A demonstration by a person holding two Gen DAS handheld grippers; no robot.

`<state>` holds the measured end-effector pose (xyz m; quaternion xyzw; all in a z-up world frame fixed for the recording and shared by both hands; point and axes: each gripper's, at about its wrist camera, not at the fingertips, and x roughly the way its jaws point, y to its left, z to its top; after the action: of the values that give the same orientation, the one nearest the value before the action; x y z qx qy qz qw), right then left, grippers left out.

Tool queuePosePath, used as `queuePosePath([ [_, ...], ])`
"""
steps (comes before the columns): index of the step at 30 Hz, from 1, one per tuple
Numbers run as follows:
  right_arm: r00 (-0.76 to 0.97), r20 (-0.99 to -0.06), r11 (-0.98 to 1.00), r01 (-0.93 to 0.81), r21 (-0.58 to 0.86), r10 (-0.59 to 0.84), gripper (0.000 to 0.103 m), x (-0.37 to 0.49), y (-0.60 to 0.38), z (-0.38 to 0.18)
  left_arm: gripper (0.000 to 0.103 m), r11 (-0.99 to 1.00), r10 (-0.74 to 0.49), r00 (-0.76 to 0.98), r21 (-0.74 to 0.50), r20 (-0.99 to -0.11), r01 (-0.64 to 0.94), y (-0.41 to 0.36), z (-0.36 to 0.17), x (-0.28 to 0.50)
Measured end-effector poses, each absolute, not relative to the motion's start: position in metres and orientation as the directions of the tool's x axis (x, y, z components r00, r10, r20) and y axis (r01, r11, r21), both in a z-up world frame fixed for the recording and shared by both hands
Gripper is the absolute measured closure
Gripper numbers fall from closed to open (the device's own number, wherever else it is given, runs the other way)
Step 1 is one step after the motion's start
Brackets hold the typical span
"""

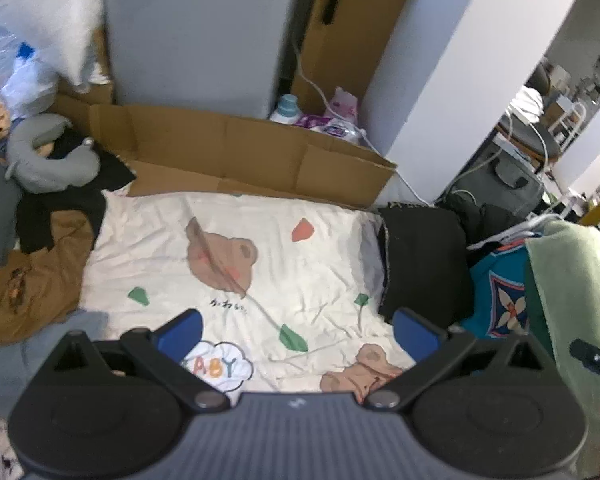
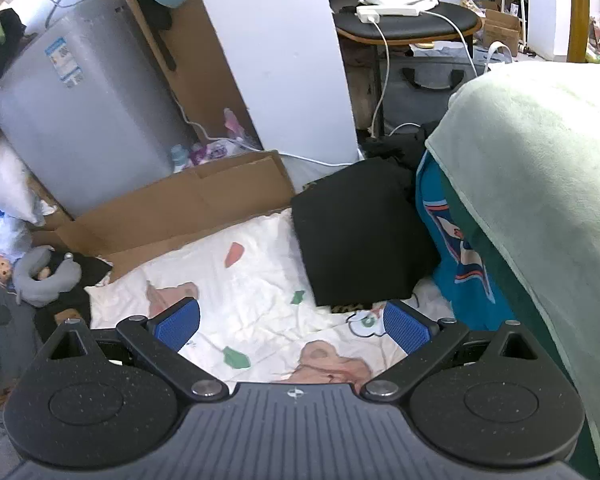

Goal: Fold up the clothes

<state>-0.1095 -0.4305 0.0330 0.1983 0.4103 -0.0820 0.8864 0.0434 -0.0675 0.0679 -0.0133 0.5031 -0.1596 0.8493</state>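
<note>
Nearest the lens in the left wrist view, the left gripper (image 1: 298, 330) hangs above the bedding with its blue-padded fingers (image 1: 180, 330) spread wide apart and nothing between them. The right gripper (image 2: 292, 326) is in the same condition: jaws fully spread, empty, held above the same surface.

The clothes lie around a white printed sheet (image 1: 228, 256) bearing bear figures, green leaves and the word "BABY".
- A folded black garment (image 1: 424, 264) rests on the sheet's right edge; in the right wrist view it (image 2: 360, 236) lies just beyond the right gripper's fingers, not touching them.
- A teal patterned garment (image 1: 500, 292) sits immediately right of the black one, partly under a pale green towel (image 2: 540, 184) that drapes over the pile.
- A crumpled brown garment (image 1: 32, 280) lies off the sheet's left edge, with loose black clothing (image 1: 60, 216) just behind it.

Further out:
- A grey neck pillow (image 1: 48, 160) rests on the black clothing at the left.
- A flattened cardboard box (image 1: 236, 156) stands along the far edge of the sheet.
- A grey cabinet-like appliance (image 1: 196, 32) stands behind the cardboard.
- A chair (image 2: 408, 24) carrying a white power strip with cables and a white cloth appears at the upper right of the right wrist view.
</note>
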Motion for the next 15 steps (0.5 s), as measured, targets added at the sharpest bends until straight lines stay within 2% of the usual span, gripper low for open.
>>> queuePosePath([
  [7, 0.628, -0.775, 0.927, 0.248, 0.281, 0.067, 0.002, -0.116, -0.391, 0.063, 0.000, 0.971, -0.216, 0.454, -0.139, -0.865, 0.196, -0.030, 0.075, 0.020],
  [15, 0.622, -0.770, 0.952, 0.125, 0.279, 0.143, 0.002, -0.115, -0.342, 0.076, 0.000, 0.986, -0.167, 0.450, -0.143, -0.877, 0.088, 0.016, 0.056, 0.005],
])
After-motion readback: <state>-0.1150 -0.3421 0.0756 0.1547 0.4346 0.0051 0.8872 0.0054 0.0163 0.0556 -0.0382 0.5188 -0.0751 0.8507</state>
